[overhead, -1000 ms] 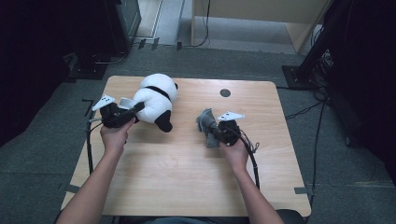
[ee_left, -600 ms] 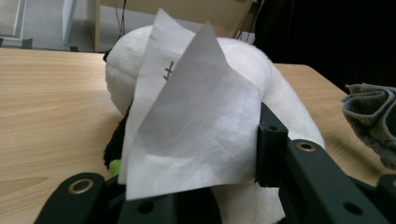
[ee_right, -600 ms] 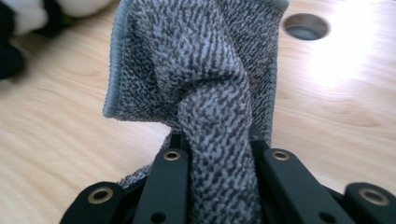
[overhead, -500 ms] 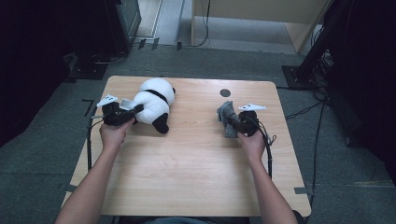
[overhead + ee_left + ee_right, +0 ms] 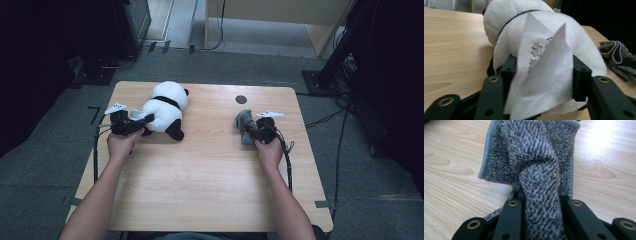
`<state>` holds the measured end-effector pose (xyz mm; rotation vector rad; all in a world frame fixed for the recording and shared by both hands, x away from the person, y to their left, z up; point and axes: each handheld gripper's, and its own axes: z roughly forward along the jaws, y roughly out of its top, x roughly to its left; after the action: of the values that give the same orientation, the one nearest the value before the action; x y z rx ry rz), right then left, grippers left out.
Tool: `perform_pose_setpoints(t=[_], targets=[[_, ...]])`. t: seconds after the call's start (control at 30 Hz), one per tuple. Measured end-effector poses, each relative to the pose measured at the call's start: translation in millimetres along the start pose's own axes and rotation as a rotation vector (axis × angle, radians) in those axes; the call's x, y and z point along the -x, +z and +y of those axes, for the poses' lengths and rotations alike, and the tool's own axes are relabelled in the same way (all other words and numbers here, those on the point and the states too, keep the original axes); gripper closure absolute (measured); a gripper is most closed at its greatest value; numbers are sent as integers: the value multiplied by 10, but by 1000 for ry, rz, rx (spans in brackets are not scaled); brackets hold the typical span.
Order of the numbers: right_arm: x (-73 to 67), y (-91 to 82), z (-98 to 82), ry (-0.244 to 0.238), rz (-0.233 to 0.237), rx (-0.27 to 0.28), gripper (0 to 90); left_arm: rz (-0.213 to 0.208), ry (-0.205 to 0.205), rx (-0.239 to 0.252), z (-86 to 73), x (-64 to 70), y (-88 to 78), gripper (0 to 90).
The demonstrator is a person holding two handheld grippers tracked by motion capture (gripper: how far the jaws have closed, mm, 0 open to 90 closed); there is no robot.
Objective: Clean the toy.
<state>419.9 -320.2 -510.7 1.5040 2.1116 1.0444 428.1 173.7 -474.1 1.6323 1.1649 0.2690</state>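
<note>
Grey cloth (image 5: 244, 126) shifted right w/ right claw (image 5: 256, 131) pinching its bunched fold; left claw (image 5: 145, 120) opening round panda's tag (image 5: 544, 75).

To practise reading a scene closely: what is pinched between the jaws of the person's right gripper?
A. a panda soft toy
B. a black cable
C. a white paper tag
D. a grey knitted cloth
D: in the right gripper view, the grey cloth is bunched between the right gripper, whose two black jaws press on it from both sides.
</note>
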Motion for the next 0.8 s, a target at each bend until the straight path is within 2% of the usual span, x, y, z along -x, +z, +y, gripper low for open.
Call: perform_pose_setpoints(t=[0.1, 0.17, 0.23, 0.3, 0.4, 0.5, 0.63, 0.8], targets=[[15, 16, -13, -2, 5, 4, 696, -10, -2, -4, 13, -13, -9, 367], [40, 12, -18, 15, -3, 7, 606, -16, -12, -6, 28, -18, -14, 315], [69, 7, -18, 41, 6, 2, 567, -9, -12, -16, 48, -19, -22, 268], [82, -6, -4, 49, -2, -4, 496, -2, -14, -28, 78, -11, -39, 255], [60, -34, 14, 18, -1, 2, 418, 3, 9, -46, 122, 18, -69, 237], [36, -77, 37, 4, -2, 11, 351, -4, 27, -19, 174, 45, -162, 241], [55, -181, 37, 30, 35, 10, 339, -4, 54, -30, 217, 78, -293, 250], [57, -332, 22, 1, 31, 24, 339, -22, 82, -65, 174, 160, -400, 251]])
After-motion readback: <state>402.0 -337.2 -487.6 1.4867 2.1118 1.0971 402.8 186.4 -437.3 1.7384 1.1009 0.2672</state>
